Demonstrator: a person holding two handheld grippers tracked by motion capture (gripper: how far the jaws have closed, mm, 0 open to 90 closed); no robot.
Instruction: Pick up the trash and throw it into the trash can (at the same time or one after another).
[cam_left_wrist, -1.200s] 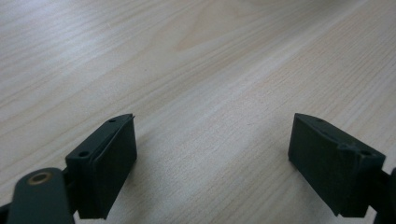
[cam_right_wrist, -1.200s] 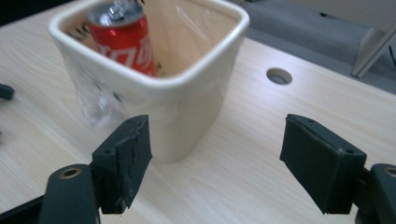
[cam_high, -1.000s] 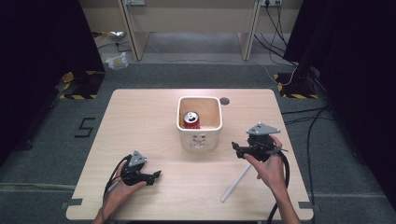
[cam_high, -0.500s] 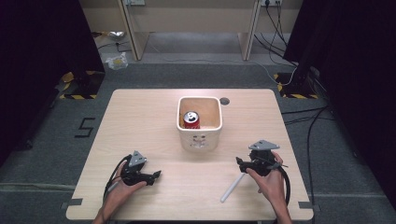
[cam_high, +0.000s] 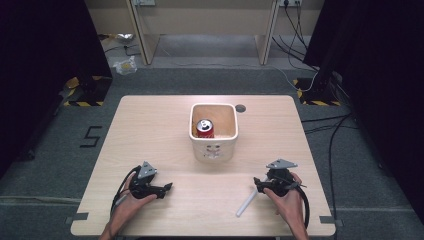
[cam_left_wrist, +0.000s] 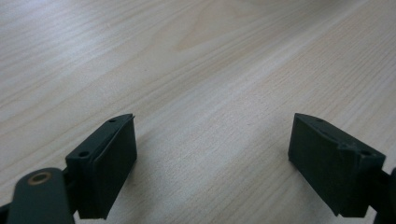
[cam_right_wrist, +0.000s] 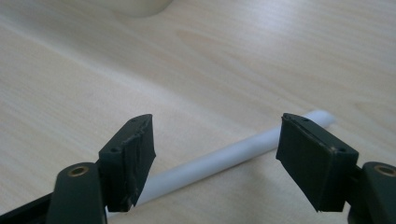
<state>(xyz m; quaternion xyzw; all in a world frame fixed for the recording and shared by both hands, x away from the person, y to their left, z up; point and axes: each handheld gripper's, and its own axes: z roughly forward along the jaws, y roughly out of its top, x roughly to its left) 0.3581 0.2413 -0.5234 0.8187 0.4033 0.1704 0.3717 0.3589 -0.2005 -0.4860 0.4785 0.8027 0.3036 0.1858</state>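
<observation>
My left gripper rests low on the table, jaws spread, nothing between them — bare wood ahead. Mid-table stands the tub with a can inside. My right gripper is down at the white tube, jaws spread and straddling it, not yet touching. I judge the tube light, stiff and smooth — likely to roll; grip it mid-length, across its axis.

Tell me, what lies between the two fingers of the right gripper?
In the right gripper view, a white tube lies flat on the table, crossing the gap of the open right gripper. Its fingers are not closed on it.
</observation>
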